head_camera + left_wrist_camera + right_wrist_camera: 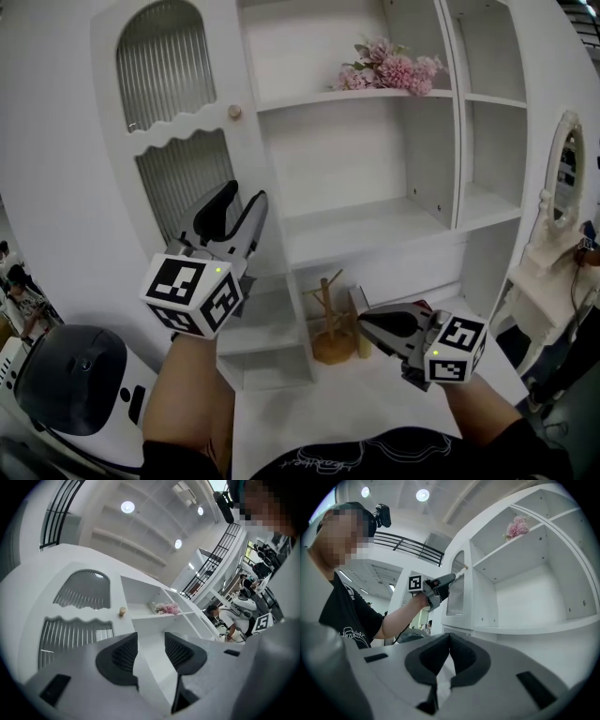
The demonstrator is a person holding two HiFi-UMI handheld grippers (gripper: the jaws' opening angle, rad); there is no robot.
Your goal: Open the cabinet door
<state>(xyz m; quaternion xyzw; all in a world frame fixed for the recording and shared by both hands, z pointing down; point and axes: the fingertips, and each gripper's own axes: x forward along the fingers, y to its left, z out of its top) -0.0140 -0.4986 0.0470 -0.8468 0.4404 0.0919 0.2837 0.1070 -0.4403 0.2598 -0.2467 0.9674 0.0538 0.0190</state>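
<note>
The white cabinet door (178, 141) has an arched ribbed-glass pane above and a second ribbed pane below. A small round wooden knob (234, 112) sits at its right edge, and the door lies flush with the frame. My left gripper (246, 194) is raised below the knob, pointing up at it without touching. Its jaws stand apart with nothing between them, and the knob (122, 611) shows up and to their left. My right gripper (361, 322) hangs lower at the right, level, shut and empty (449, 637). From there the left gripper (450, 577) shows close under the knob (465, 566).
Open white shelves (361, 225) fill the cabinet right of the door, with pink flowers (392, 67) on the upper one. A wooden peg stand (330, 328) rests on the low ledge. A mirror (565, 173) stands at the right, a black-and-white machine (70, 375) at lower left.
</note>
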